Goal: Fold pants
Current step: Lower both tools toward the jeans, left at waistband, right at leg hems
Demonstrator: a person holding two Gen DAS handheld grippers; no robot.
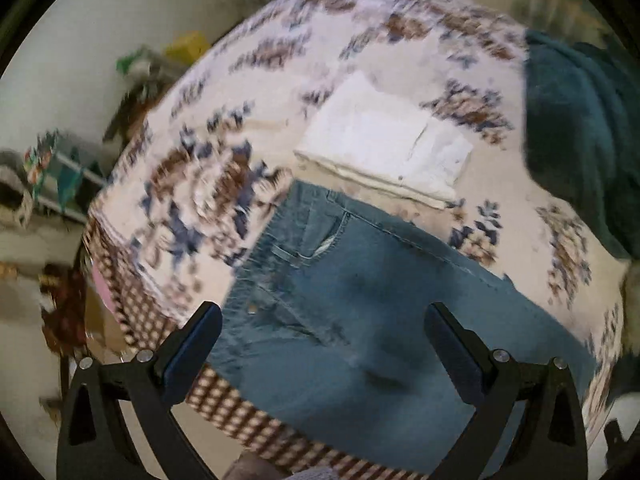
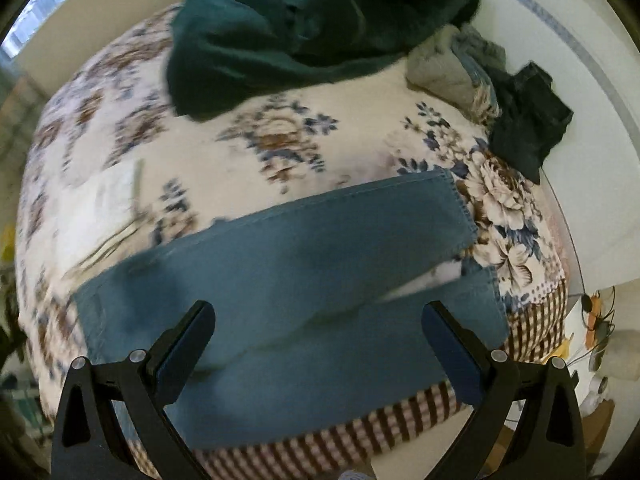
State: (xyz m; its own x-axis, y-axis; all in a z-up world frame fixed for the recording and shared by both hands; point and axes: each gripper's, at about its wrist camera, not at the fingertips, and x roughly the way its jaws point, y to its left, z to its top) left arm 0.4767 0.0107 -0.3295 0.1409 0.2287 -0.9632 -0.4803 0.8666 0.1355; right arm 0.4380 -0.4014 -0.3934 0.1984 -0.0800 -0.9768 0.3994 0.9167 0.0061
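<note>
Pants: spread flat on the bed, near its front edge
Left gripper: held spread above the pants' waist, nothing pinched
Right gripper: held spread above the pants' legs, nothing pinched

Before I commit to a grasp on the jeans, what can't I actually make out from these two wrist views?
- Jeans waistband: left wrist view, motion blur smears the button.
- Near edge of the jeans: both views, hidden behind the left gripper and right gripper.
- Lower leg hem: right wrist view, its corner blurred.
- White folded cloth: left wrist view, blurred.
</note>
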